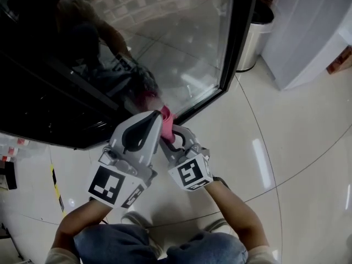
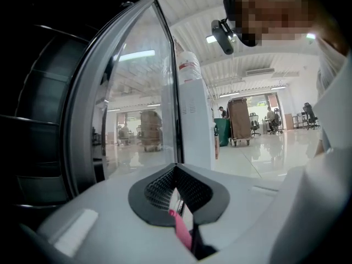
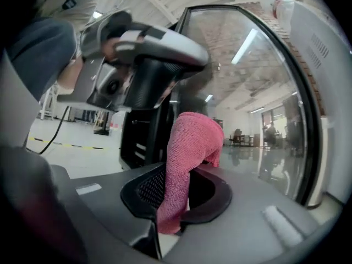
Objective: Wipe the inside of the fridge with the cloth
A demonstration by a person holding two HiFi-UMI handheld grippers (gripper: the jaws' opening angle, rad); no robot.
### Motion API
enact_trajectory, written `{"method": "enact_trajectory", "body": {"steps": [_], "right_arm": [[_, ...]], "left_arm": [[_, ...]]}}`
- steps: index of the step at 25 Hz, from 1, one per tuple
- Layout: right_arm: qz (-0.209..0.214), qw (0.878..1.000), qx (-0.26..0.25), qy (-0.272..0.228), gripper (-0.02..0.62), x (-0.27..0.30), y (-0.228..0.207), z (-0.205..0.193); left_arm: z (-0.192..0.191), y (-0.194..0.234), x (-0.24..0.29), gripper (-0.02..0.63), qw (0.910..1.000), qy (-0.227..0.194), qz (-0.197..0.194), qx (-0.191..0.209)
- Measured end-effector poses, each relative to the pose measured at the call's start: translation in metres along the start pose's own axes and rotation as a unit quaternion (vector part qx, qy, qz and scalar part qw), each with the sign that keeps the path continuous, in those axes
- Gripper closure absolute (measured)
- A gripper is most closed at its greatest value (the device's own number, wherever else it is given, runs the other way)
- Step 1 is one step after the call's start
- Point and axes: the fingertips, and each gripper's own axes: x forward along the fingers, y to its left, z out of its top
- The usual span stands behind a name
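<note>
Both grippers sit low in the centre of the head view, noses together at the bottom corner of the open glass fridge door (image 1: 181, 43). The right gripper (image 3: 179, 175) has its jaws clamped on the pink cloth (image 3: 190, 147), which stands up out of them in a thick fold. The left gripper (image 2: 176, 172) is at the frame's left of the right one, tip touching the top of that fold. Its jaws are pressed together, and a thin pink sliver of the cloth shows pinched low between the pads. The dark fridge interior (image 1: 33, 92) fills the upper left of the head view, the door glass runs across the top centre, and the glossy pale floor (image 1: 286, 164) spreads across the right
</note>
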Motion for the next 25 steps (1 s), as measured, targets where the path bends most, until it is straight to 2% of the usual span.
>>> {"method": "enact_trajectory", "body": {"steps": [4, 7, 17, 25], "right_arm": [[0.011, 1.0, 0.009, 0.007, 0.535, 0.014, 0.02, -0.013], [0.002, 1.0, 0.008, 0.014, 0.535, 0.015, 0.013, -0.02], [-0.11, 0.992, 0.043, 0.048, 0.535, -0.024, -0.099, -0.059], [-0.189, 0.977, 0.062, 0.081, 0.534, -0.052, -0.175, -0.088]], "left_arm": [[-0.001, -0.003, 0.0, 0.62, 1.0, 0.002, -0.007, 0.006], [-0.005, -0.001, -0.001, 0.62, 1.0, 0.006, -0.005, 0.0], [-0.01, -0.005, 0.003, 0.62, 0.9999, 0.011, -0.012, -0.004], [-0.012, -0.004, 0.005, 0.62, 0.9998, 0.015, -0.011, -0.001]]}}
